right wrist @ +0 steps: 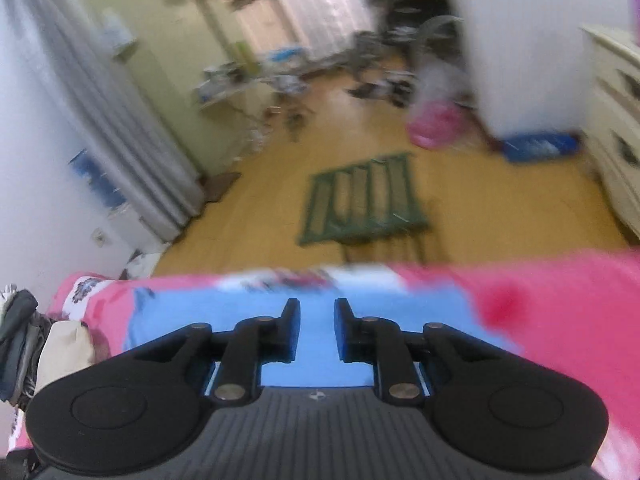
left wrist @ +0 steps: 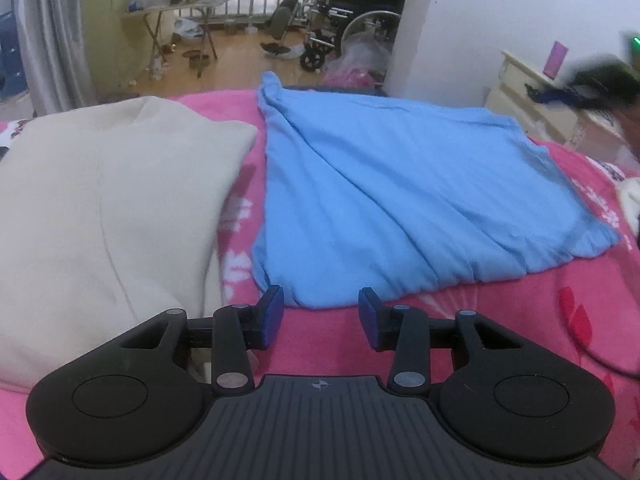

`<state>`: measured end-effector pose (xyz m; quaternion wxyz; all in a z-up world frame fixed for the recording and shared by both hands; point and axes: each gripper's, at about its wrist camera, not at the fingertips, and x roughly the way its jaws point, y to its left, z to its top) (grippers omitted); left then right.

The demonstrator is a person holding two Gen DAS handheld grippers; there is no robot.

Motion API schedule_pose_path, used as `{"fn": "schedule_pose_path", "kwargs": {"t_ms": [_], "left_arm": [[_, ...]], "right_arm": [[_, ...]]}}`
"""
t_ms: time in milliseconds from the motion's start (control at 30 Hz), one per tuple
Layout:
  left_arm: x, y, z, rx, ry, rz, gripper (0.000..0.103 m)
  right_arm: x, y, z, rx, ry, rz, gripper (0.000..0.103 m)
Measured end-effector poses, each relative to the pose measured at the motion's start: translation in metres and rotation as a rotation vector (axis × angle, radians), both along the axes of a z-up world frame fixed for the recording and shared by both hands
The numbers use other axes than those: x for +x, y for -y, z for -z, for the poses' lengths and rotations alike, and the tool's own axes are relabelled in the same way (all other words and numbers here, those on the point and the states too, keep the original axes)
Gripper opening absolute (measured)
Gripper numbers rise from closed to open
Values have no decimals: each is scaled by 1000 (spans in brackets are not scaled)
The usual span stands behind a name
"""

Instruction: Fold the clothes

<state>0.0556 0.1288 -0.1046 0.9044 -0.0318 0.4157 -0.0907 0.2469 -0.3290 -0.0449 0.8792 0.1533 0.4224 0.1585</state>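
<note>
A light blue garment (left wrist: 400, 184) lies spread and creased on the pink bedspread (left wrist: 480, 320). To its left rests a folded cream garment (left wrist: 100, 208). My left gripper (left wrist: 322, 312) is open just short of the blue garment's near edge, with only bedspread between its fingers. In the blurred right wrist view, my right gripper (right wrist: 317, 316) hovers over the blue garment (right wrist: 224, 320). Its jaws stand a narrow gap apart and no cloth is pinched between them. A corner of the cream garment (right wrist: 64, 352) shows at the left there.
Beyond the bed's far edge lies wooden floor with a wheelchair (left wrist: 352, 20), a cluttered folding table (left wrist: 172, 4) and a green slatted stool (right wrist: 360, 200). A white dresser (left wrist: 532, 96) stands at the right and a grey curtain (left wrist: 48, 40) at the left. A blurred dark shape (left wrist: 600, 84) crosses the right edge.
</note>
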Motion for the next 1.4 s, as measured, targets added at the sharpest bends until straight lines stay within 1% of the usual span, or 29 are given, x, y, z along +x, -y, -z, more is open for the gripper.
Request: {"fn": "schedule_pose_path", "kwargs": {"t_ms": [33,133,200,267,300,400,467,533,600,667,800,867,900,1033,1067,1100,1200,1267,1400], "left_arm": [[1,1,0,3,0,-3,41],[4,4,1,20,-5,-7,42],[5,6,1,32,-10,-16,42],[6,8,1,40,-15,-30,42],[7,9,1,43,-17,-40,42],[9,11,1,45,-26,-68,42],[11,12,3,46,-35,-79,42],[14,14,5,55,-42,-75,42],[17,16,7,68,-48,-70,42],[19,18,9,80,-52,-65,42],[19,19,10,81,-53,-68,42],[18,19,11,88,-51,-57,42],[17,19,11,92,-50,-51,42],[18,20,13,98,-45,-37,43],[18,20,13,98,-44,-36,44],[18,21,13,99,-42,-33,45],[16,22,13,105,-36,-24,46],[15,23,14,107,-32,-20,46],[16,22,14,104,-32,-23,47]], "right_arm": [[-16,19,3,-3,-25,33,22],[-56,55,26,6,-84,112,22],[-77,66,43,22,-114,126,22],[-86,68,53,26,-139,108,22],[-86,65,57,29,-144,105,22],[-80,61,57,42,-124,93,22],[-68,58,57,48,-116,93,22],[-54,55,55,39,-84,83,22],[-35,49,56,17,-53,69,22],[-17,43,61,1,-41,62,22],[7,33,77,-75,-76,55,22],[4,33,76,-67,-58,46,22],[2,32,75,-62,-50,32,20],[-1,26,72,-108,-25,-3,16],[-1,25,72,-109,-22,-7,14],[-2,24,71,-109,-18,-12,10],[-2,20,73,-119,-25,-11,5],[0,20,73,-120,-31,-5,4],[-5,23,68,-122,-11,21,2]]}}
